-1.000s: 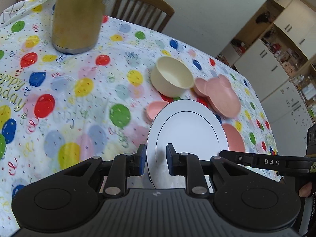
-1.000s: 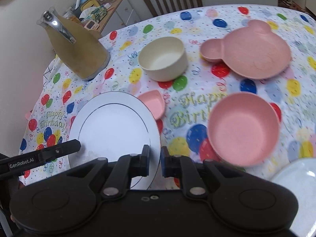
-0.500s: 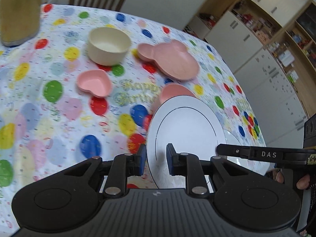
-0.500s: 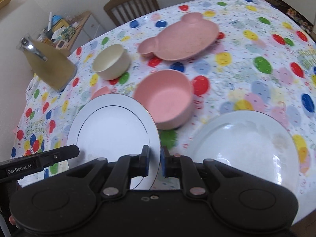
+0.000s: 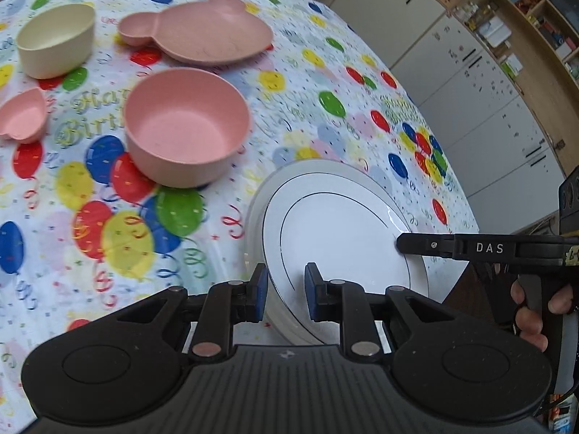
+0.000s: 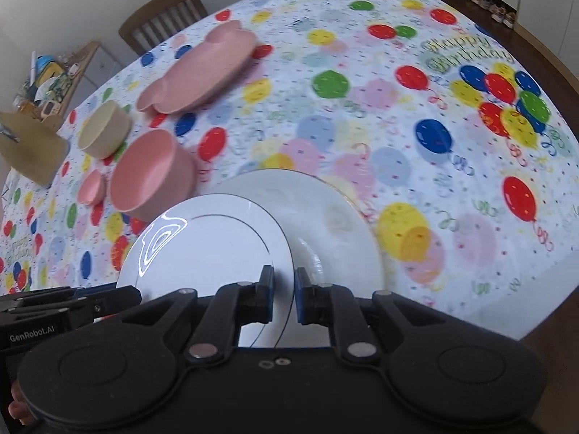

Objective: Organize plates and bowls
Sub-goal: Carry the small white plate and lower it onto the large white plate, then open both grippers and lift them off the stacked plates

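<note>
My left gripper (image 5: 286, 291) clamps rim of white plate (image 5: 336, 231), tilted above second plate (image 5: 255, 217); right gripper (image 5: 401, 244) grips opposite rim. Pink bowl (image 5: 184, 126) nearby.

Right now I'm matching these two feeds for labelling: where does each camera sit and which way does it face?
Left wrist: on the left gripper, looking down at the white plate its jaws hold; right gripper and fingers show.
Right wrist: on the right gripper, jaws on the plate's opposite rim; the left gripper shows lower left.
Shared: plate, pink bowl, balloon tablecloth.
</note>
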